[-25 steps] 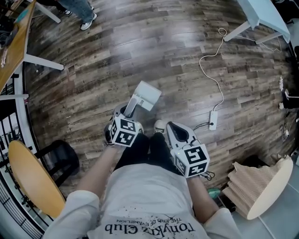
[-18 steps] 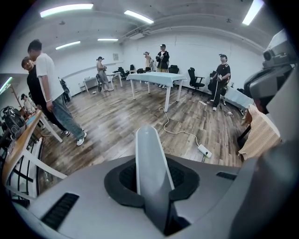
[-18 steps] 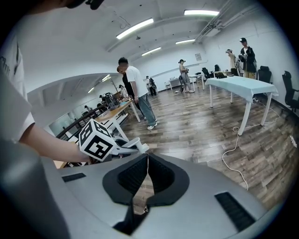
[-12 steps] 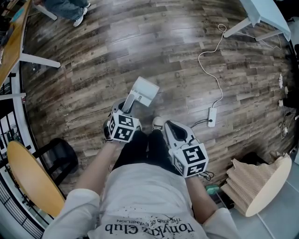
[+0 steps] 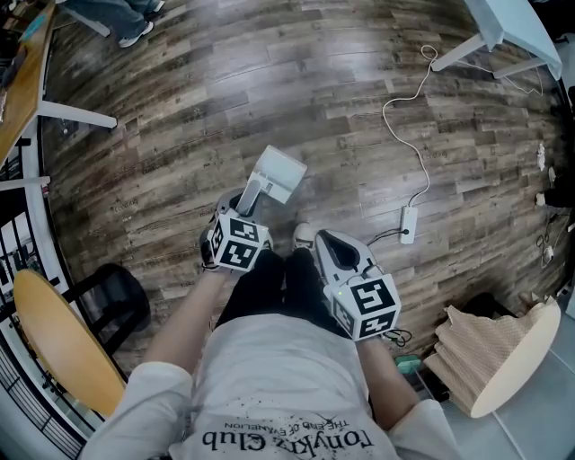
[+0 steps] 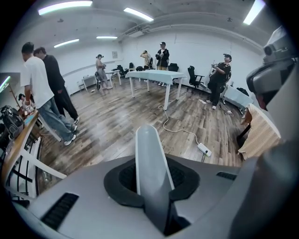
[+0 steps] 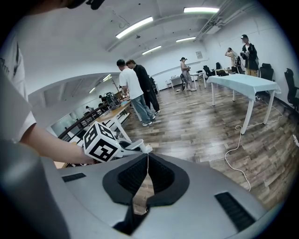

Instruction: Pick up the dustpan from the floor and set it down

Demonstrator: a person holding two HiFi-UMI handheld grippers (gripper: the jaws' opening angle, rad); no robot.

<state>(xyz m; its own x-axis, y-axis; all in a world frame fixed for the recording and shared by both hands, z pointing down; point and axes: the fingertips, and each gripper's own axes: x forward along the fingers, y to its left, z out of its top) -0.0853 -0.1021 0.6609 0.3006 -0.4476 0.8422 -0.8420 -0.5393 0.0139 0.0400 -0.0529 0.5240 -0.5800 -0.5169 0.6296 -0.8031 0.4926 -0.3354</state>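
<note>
The dustpan point(image 5: 279, 172) is light grey, with a long handle that runs back into my left gripper point(image 5: 244, 208). It hangs over the wood floor just ahead of the person's shoe point(image 5: 305, 236); whether its pan touches the floor I cannot tell. In the left gripper view the grey handle point(image 6: 150, 163) stands up between the jaws, which are shut on it. My right gripper point(image 5: 325, 243) is beside the left one, lower right, with its jaws shut and nothing between them point(image 7: 147, 158). The left gripper's marker cube point(image 7: 101, 142) shows in the right gripper view.
A white power strip point(image 5: 408, 226) with its cable lies on the floor at right. A light table point(image 5: 503, 27) stands at the top right, a wooden desk point(image 5: 25, 85) at the left. A black stool point(image 5: 115, 301) and a round yellow panel point(image 5: 58, 346) are at the lower left. Several people stand farther off.
My left gripper has sunk slightly with the dustpan still in it. The right gripper has stayed where it was.
</note>
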